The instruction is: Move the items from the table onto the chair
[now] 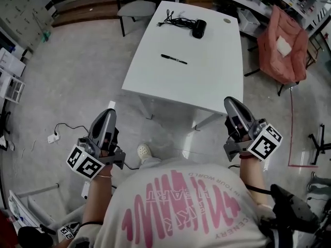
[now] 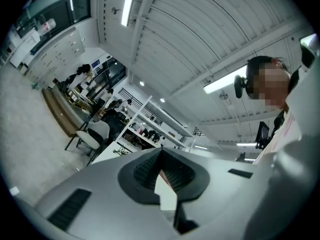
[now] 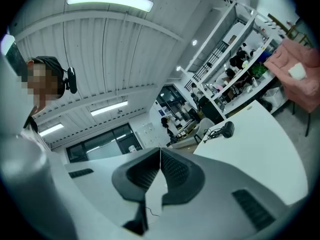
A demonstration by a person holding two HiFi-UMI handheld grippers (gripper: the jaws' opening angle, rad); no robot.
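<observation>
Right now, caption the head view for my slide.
Left tool and right tool, shut, before table with pen and hairdryer.

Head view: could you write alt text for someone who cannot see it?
Seen from above, a person holds a left tool and a right tool, both shut and empty, short of a white table. On it lie a black pen and a black hair dryer with its cord; a pink chair stands to its right.

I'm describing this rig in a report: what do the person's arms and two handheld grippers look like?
The left gripper and right gripper are tapered grey shells with dark ribbed pads. Each carries a white cube printed with black square markers: left cube, right cube. No cables show on them. The person wears a white short-sleeved T-shirt with pink print, forearms bare.
</observation>
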